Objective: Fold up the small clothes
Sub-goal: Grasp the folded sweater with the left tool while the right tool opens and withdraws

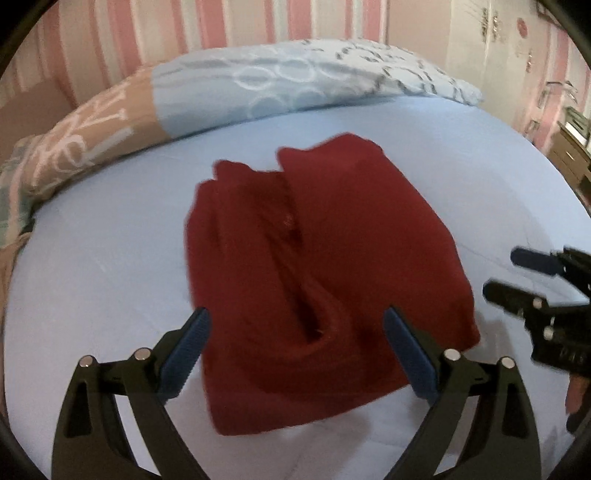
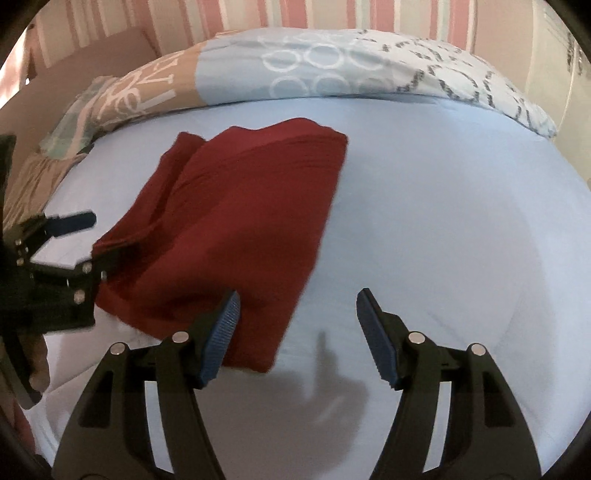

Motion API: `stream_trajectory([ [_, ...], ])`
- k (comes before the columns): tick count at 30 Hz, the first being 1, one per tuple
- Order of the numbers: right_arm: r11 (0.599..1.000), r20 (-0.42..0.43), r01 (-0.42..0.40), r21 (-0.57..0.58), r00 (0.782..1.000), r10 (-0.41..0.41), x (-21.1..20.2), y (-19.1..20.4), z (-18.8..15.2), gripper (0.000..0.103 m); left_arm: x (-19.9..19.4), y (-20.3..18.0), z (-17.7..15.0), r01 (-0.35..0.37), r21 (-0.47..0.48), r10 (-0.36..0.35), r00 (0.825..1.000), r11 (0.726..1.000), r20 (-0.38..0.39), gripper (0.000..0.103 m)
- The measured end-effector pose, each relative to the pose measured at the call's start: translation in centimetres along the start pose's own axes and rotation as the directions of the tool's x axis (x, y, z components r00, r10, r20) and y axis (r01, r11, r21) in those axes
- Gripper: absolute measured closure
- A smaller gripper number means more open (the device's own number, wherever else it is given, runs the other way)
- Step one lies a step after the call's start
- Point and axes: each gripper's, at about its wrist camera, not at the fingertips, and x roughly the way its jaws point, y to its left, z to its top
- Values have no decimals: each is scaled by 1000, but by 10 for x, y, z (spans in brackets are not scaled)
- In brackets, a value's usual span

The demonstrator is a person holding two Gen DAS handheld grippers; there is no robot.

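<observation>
I am holding my left gripper (image 1: 295, 332) with its blue pads spread wide, hanging over the near end of the dark red garment (image 1: 314, 277); the cloth is showing between the pads, but neither pad is pressing on it. My right gripper (image 2: 297, 321) is also standing open, with nothing between its fingers but bare sheet; its left pad is overlapping the garment's near right corner in the right wrist view, and I cannot tell whether it is touching.

The garment is lying folded on the light blue bed sheet (image 2: 443, 221), roughly an oblong. Its long axis is running from the near edge of the bed away toward the pillows, leaning a little to the right as it goes, as my right camera is showing it. A deep crease is running lengthwise down its middle in the left wrist view, with layered folds stacking along its left side. The far end is looking uneven, two humps sitting side by side.

Beyond the garment, a stretch of sheet is lying bare, and then the patterned bedding (image 1: 295, 77) is bunching along the head of the bed, tan at the left, pale blue with rings in the middle. Behind it the pink-striped wall (image 2: 314, 14) is rising.
</observation>
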Motion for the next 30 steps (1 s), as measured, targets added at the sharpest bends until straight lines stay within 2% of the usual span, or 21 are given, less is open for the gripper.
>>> stream_trajectory([
  [1,1000,0,0,9,1000,0,1,-3,0,36,4,-1,-2,4,3,-4,1000,1000,-9,24],
  [2,1000,1,1,19,1000,-1,1,-6,1,36,11,-1,-4,12,-6,-12,999,1000,-32,43],
  [4,1000,2,1,28,1000,-1,3,-8,1,36,21,6,-7,29,-38,-31,997,999,-64,60],
  [8,1000,1,-2,28,1000,2,8,-7,4,36,30,19,-13,71,-100,-77,995,992,-63,78],
  [12,999,19,-12,32,1000,12,7,-4,5,36,17,17,-14,38,-82,-38,999,996,-1,82],
  [14,998,44,-60,30,997,58,3,2,6,36,6,21,-14,25,-93,-22,999,995,33,82],
  [15,996,48,-83,21,995,82,1,6,7,36,2,25,-16,22,-99,-19,999,995,33,82],
  [18,998,34,-57,-27,998,58,0,23,6,35,-5,34,-27,-15,-117,19,999,993,27,82],
  [21,996,38,-81,-39,996,82,-2,36,3,32,-8,48,-44,-58,-167,62,998,984,19,82],
  [23,995,59,-61,-81,996,66,-3,47,-1,30,-12,58,-56,-63,-205,67,998,977,11,82],
  [27,990,45,-37,-133,998,44,6,60,-9,30,-22,65,-83,-124,-227,132,991,966,21,82],
  [30,991,30,-58,-122,998,62,10,61,-13,28,-4,76,-100,-97,-281,93,995,955,-29,80],
])
